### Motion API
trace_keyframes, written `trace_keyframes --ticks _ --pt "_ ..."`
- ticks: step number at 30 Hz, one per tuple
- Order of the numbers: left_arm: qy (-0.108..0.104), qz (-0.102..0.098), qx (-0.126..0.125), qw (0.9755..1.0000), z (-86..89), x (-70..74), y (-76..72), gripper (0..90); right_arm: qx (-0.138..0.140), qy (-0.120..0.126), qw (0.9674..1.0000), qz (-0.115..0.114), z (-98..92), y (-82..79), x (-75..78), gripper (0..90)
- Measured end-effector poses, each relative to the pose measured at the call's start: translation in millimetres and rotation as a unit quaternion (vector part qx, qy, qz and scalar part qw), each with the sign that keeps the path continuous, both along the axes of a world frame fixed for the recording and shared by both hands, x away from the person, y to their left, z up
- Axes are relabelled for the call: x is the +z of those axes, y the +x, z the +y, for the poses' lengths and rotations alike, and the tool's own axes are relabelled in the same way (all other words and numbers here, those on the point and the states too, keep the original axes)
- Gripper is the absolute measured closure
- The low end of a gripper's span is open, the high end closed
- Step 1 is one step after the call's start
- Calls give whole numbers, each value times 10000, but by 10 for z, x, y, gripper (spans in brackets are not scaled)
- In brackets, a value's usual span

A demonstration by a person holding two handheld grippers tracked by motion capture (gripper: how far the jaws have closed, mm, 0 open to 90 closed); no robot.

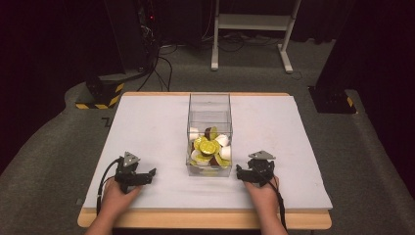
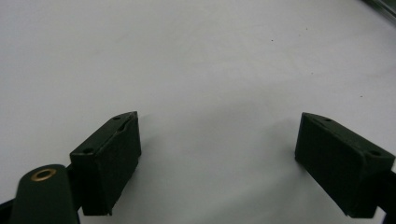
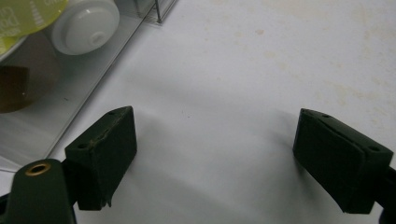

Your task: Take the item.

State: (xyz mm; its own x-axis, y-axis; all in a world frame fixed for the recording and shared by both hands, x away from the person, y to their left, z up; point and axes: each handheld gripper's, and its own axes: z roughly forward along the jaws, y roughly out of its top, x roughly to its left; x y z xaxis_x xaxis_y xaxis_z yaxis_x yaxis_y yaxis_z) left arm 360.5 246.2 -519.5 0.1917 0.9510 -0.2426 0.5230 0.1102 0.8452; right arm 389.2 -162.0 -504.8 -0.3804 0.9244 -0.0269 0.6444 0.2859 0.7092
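A clear plastic box (image 1: 209,105) stands in the middle of the white table mat (image 1: 147,122). It holds several small capsules (image 1: 210,147) with yellow-green, white and brown lids. My left gripper (image 1: 152,172) rests on the mat to the box's left, open, with nothing between its jaws; in the left gripper view the left gripper (image 2: 217,158) frames bare mat. My right gripper (image 1: 238,172) lies close to the box's near right corner, open and empty. In the right gripper view the right gripper (image 3: 215,156) has the box wall (image 3: 93,88) and a white capsule (image 3: 86,23) at upper left.
The mat covers a wooden table (image 1: 205,219) whose front edge runs under the person's hands. Beyond the table stand a white frame (image 1: 252,29), cables and black stands with yellow-striped feet (image 1: 100,93) on a grey floor.
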Motion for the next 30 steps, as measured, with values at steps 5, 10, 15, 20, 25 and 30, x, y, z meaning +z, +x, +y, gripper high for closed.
trace_keyframes --ticks 5,10,15,20,25,30 --pt "6 2 -4 10000 1 0 0 146 13 63 10000 11 -24 -2 18 136" --pt "12 3 -7 10000 1 0 -1 145 89 109 9999 22 -27 -17 31 140" --pt "5 0 -3 10000 0 0 -1 145 128 131 9998 29 -32 -22 44 143" --pt "6 0 -3 10000 0 0 -1 145 163 147 9998 23 -39 -31 59 152" --pt "4 -2 -1 10000 0 0 -1 145 191 186 9996 -3 -58 -45 79 172" --pt "7 -1 -4 10000 0 0 -1 145 192 261 9995 -49 -86 -65 110 191"
